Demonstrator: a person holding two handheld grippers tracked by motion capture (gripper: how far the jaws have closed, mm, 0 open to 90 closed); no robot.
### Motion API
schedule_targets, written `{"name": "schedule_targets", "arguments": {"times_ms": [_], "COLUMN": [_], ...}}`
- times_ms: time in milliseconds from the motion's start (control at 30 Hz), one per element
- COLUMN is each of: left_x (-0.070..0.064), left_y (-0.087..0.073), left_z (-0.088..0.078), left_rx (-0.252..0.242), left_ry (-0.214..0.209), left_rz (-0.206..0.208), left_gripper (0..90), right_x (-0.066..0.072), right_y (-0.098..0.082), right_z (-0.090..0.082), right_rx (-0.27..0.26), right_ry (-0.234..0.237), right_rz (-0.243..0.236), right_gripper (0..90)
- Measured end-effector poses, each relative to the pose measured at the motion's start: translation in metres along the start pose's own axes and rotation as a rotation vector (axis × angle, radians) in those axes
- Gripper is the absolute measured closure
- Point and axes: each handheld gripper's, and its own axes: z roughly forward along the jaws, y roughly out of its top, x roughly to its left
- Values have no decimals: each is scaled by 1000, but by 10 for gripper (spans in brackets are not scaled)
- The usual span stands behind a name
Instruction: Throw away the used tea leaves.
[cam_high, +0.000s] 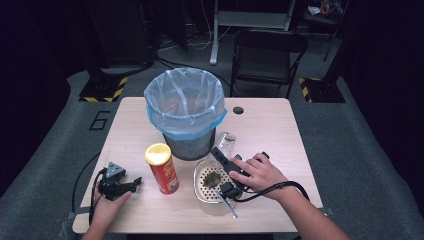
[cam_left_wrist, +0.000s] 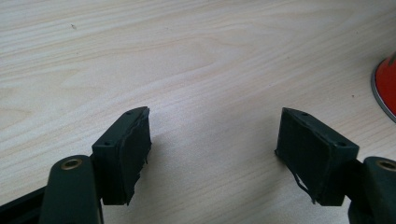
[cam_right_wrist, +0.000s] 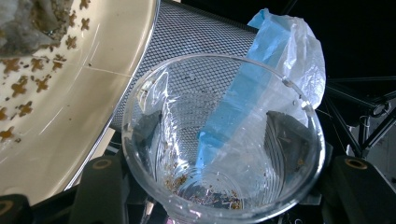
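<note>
Right gripper clamps the clear cup beside the bin; left gripper parted, empty. Recommend lifting level, tipping over the bin rim.

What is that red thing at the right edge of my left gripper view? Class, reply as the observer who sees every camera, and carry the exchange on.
Observer: A red can with a yellow lid, standing upright on the table near the open left gripper.
Operator: What is the other hand doing?
Observer: The right gripper is shut on a clear cup, close to a mesh bin lined with a bag.
Operator: Is the cup empty?
Observer: Nearly; the right gripper view shows only crumbs at its bottom.
</note>
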Motion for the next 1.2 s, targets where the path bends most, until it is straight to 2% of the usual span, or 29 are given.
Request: {"name": "schedule_targets", "arguments": {"times_ms": [33,67,100,200,233,333,400,433,500,667,700,767,933,967,1033,1067,1100,1133,1167,1200], "left_x": [0,0,0,0,0,0,0,0,0,0,0,0,0,0,0,0,0,0,0,0], "left_y": [0,0,0,0,0,0,0,0,0,0,0,0,0,0,0,0,0,0,0,0], "left_z": [0,0,0,0,0,0,0,0,0,0,0,0,0,0,0,0,0,0,0,0], "left_rx": [0,0,0,0,0,-1,0,0,-1,1,0,0,0,0,1,1,1,1,0,0], "left_ry": [0,0,0,0,0,-2,0,0,0,0,0,0,0,0,0,0,0,0,0,0], "left_rz": [0,0,0,-1,-1,-2,0,-1,0,1,1,1,1,1,1,1,1,2,1,2], "left_gripper": [257,257,257,257,257,257,258,257,257,257,257,257,257,257,257,257,257,257,256,256], "right_x": [2,0,0,1,1,2,4,4,4,4,6,5,2,1,-2,-3,-5,-7,-8,-9], "right_y": [0,0,1,1,1,1,1,2,2,3,2,2,2,2,2,1,-1,-3,-5,-8], "right_z": [-1,0,0,-1,-1,-1,-2,-3,-2,-1,-2,-3,-4,-4,-5,-6,-7,-7,-7,-7], "right_rx": [6,0,-2,14,14,19,22,25,27,46,54,71,88,88,78,76,72,66,61,56], "right_ry": [-5,-3,-24,-36,-21,-47,-48,-43,-65,-98,-107,-128,-164,-172,-170,-171,-163,-153,-147,-135], "right_rz": [29,1,-3,5,9,44,68,65,73,112,176,227,423,447,586,636,708,801,855,939], "right_gripper": [381,381,381,381,381,378,377,377,376,375,375,375,375,375,375,375,374,374,373,373]}}
